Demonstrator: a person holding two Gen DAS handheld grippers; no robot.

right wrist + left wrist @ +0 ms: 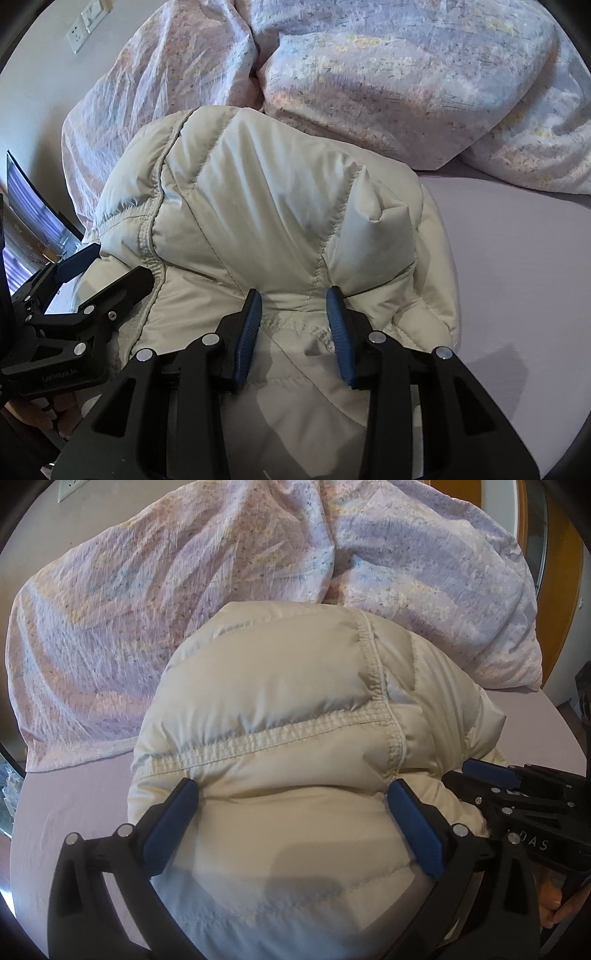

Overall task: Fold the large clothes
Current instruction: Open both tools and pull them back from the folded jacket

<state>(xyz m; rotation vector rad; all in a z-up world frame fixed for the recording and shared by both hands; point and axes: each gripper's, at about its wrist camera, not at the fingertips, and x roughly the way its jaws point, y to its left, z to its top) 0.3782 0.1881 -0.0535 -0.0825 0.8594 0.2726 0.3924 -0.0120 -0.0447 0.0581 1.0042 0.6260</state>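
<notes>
Bare lilac sheet (517, 295) at 3 o'clock, crumpled duvet (369, 74) at 12, cream puffer jacket (258, 206) bunched mid-bed under left gripper (293, 794) spread wide and right gripper (294, 299) part-open, neither clamping.

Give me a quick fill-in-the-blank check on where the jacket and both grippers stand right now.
1. The puffer jacket is cream and lies on a bed sheet coloured pale ____.
2. The left gripper has its jaws ____, spread across the jacket.
3. Behind the jacket lies a crumpled pastel ____.
4. The right gripper has pads coloured ____.

Missing words: lilac; open; duvet; blue
</notes>
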